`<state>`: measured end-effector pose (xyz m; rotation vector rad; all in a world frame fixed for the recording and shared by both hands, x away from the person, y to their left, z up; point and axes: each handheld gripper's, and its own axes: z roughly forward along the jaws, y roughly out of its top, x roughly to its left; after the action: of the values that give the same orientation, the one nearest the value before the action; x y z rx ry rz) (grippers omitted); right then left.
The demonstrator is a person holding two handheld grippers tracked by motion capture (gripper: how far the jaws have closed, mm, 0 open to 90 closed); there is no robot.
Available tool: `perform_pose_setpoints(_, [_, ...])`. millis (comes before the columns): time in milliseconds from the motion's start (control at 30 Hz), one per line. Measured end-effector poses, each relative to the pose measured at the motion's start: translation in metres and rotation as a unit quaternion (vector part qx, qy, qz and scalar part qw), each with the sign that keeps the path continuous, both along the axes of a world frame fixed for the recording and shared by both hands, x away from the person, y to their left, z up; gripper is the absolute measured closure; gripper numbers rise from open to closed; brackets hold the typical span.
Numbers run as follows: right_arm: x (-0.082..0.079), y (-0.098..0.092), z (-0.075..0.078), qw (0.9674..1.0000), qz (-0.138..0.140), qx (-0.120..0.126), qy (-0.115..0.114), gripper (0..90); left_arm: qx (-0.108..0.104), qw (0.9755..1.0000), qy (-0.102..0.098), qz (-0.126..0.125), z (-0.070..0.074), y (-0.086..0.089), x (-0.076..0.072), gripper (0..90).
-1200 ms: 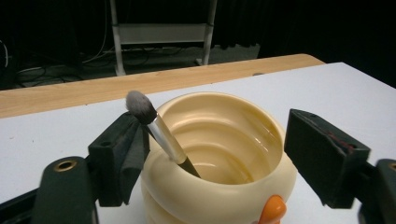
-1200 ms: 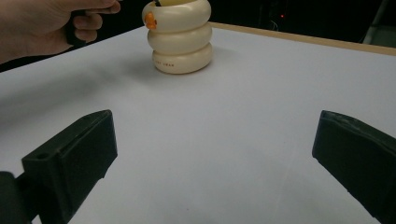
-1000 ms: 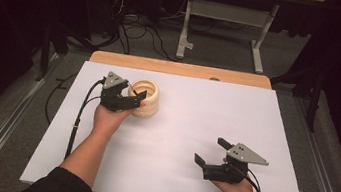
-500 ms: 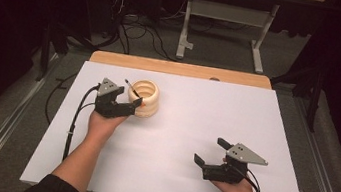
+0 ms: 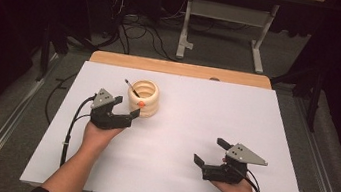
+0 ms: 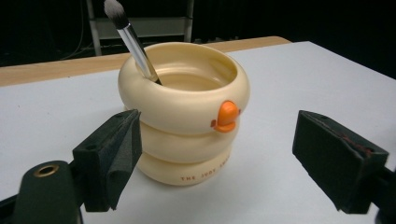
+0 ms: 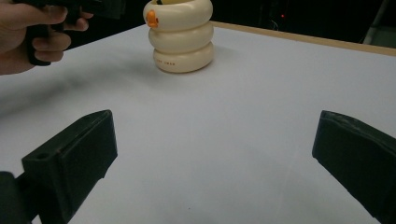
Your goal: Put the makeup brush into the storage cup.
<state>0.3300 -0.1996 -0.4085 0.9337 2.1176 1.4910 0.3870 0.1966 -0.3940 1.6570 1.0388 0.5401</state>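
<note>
White tabletop (image 5: 265, 124): L gripper (image 5: 131, 114) has backed off the cream ringed pot (image 5: 144, 98) w/ brush (image 5: 132, 88) inside, jaws wide & empty, pot left standing upright at far left, so drop looks done; R gripper (image 5: 208, 154) open, empty, idle near front edge.

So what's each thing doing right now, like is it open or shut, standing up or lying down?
Left tool: open, holding nothing.
Right tool: open, holding nothing.
Duck cup: upright on the table, apart from both tools.
Brush: in the cup, leaning on its rim, bristles up.
</note>
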Motion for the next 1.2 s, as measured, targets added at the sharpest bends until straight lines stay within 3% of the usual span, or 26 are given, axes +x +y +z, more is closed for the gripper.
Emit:
perform_pose_setpoints(367, [0.000, 0.000, 0.000, 1.0000, 0.000, 0.000, -0.001, 1.3, -0.006, 0.9999, -0.001, -0.016, -0.002, -0.003, -0.025, 14.5])
perform_pose_setpoints(633, [-0.001, 0.001, 0.000, 1.0000, 0.000, -0.001, -0.001, 1.3, 0.003, 0.9997, 0.002, -0.024, -0.003, 0.001, -0.045, 12.6])
perform_pose_setpoints(967, [-0.001, 0.001, -0.001, 1.0000, 0.001, -0.005, -0.003, 1.3, 0.003, 0.9995, 0.003, -0.033, -0.015, 0.009, -0.070, 8.9])
perform_pose_setpoints(1067, [-0.001, 0.001, -0.001, 1.0000, 0.001, -0.005, -0.003, 1.3, 0.015, 0.9994, -0.005, -0.031, -0.018, 0.011, -0.074, 6.1])
perform_pose_setpoints(1133, [-0.002, 0.001, -0.001, 1.0000, -0.001, -0.002, 0.000, 1.3, 0.001, 0.9994, -0.006, -0.035, -0.021, 0.010, -0.076, 4.7])
perform_pose_setpoints(1200, [-0.002, 0.000, -0.001, 1.0000, -0.002, -0.003, -0.003, 1.3, 0.000, 0.9991, -0.003, -0.042, -0.021, 0.007, -0.076, 1.5])
